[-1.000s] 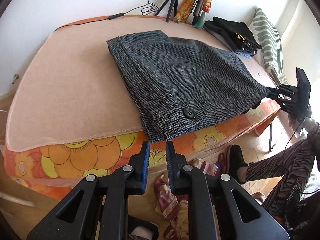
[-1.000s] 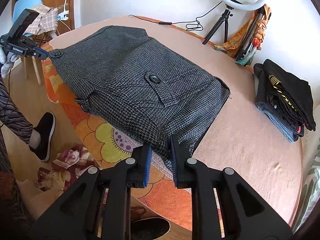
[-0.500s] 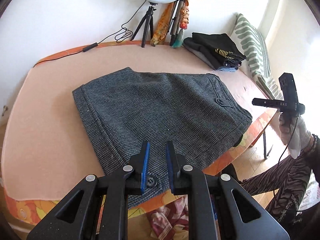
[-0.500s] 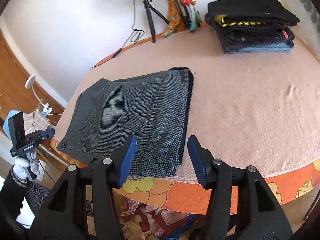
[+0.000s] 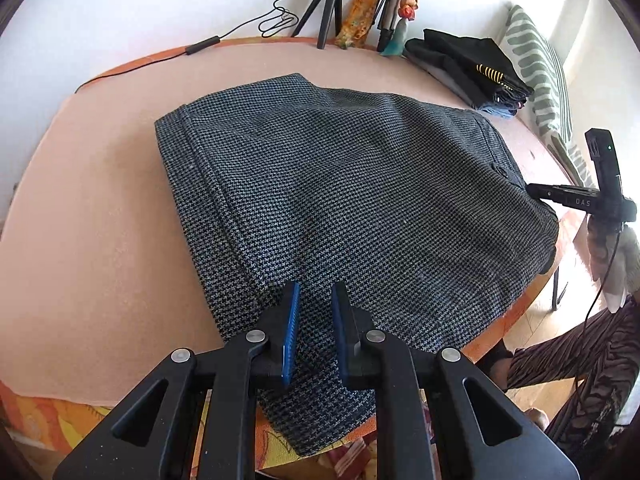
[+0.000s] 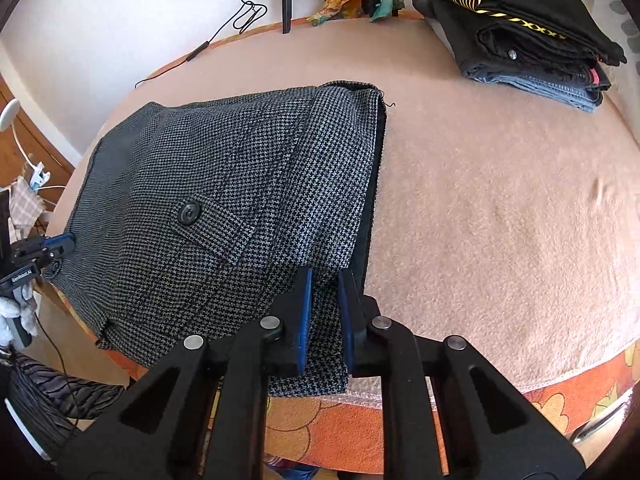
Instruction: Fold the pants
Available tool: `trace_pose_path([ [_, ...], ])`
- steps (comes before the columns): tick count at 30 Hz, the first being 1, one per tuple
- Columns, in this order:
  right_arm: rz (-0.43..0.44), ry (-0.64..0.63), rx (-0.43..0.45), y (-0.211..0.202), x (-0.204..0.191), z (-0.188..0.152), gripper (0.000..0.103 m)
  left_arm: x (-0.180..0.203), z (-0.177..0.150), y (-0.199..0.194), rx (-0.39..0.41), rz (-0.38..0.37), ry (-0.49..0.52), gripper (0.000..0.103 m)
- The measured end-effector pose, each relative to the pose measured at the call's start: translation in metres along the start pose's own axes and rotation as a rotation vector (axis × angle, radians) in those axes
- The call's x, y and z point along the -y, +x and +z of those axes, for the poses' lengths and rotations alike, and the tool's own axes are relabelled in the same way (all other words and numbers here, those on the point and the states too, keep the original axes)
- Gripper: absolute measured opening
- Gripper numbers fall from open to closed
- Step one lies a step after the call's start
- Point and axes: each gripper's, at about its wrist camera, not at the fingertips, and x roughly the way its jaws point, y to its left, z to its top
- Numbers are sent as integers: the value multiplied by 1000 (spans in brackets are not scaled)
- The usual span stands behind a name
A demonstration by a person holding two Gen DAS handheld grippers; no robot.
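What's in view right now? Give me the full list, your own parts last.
Pants: one, grey-black houndstooth, folded flat on the blanket, near edge overhanging.
Button: one, black, on the pants' pocket flap.
Blanket: one, pinkish tan, covering the bed top.
Mattress cover: orange floral, showing below the blanket's edge.
Folded clothes stack: one pile, black over blue denim, far right corner.
Tripod: one, black, against the back wall.
Cable: one, black, along the back edge.
Striped pillow: one, green-white, far right.
Left gripper: black with blue pads, shut on the pants' near edge.
Right gripper: same build, shut on the pants' corner.
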Motion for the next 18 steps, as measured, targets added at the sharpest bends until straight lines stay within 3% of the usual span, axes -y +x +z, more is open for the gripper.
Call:
trace_pose_path([
  [3, -24, -8, 21, -6, -1, 3, 13, 4, 9, -8, 13, 3, -25, 15],
  [7, 37, 88, 40, -20, 8, -1, 16, 22, 39, -23, 85, -27, -2, 15],
  [11, 66, 201, 100, -42, 14, -21, 56, 36, 75, -20, 117, -56, 9, 23],
  [18, 195, 419, 144, -46, 19, -60, 58, 56, 125, 27, 133, -32, 40, 23],
])
